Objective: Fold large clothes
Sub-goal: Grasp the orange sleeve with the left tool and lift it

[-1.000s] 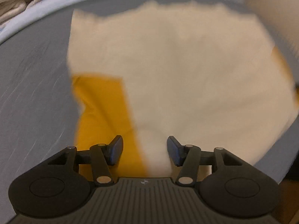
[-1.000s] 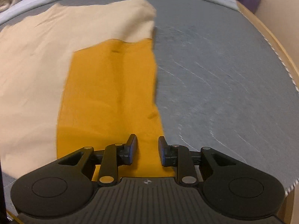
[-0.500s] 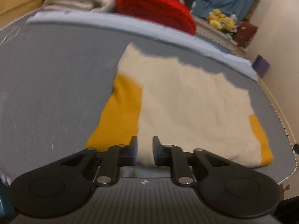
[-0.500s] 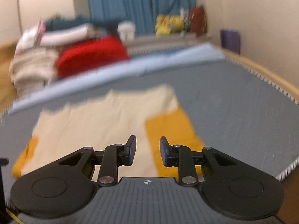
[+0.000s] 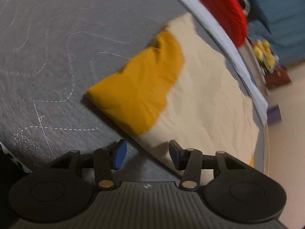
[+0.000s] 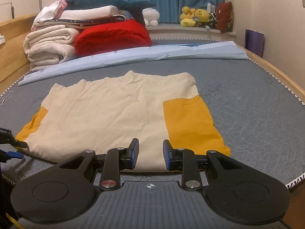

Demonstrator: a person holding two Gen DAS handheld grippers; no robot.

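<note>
**Operator:** Tongs parted on both sides, nothing between them. My left tongs (image 5: 145, 155) hang low over the near edge of the bed, jaws spread, at the lower centre of the left wrist view; my right tongs (image 6: 150, 153) sit at the lower centre of theirs, jaws also apart and empty, just short of the cloth's near hem.

**Colleague:** And the garment?

**Operator:** The cream garment (image 6: 106, 112) lies flat on the grey mattress (image 6: 257, 114), filling the middle of the right wrist view. One yellow sleeve (image 6: 190, 122) is folded in over the body at centre right; the other yellow sleeve (image 5: 141, 87) lies at centre frame in the left view, and at the far left edge of the right view only its outer strip is seen.

**Colleague:** So which step is this?

**Operator:** I judge the sleeves are in and the body fold is next. Both tongs would need to close on the near hem, one towards each corner, then carry it up the frame towards the far edge, near the light blue sheet (image 6: 171, 51).

**Colleague:** Anything in the way?

**Operator:** Stacked bedding (image 6: 49, 42) and a red blanket (image 6: 112, 36) sit at upper left, well apart from the cloth. The left view is blurred, so I cannot tell whether those tongs touch the hem.
</note>
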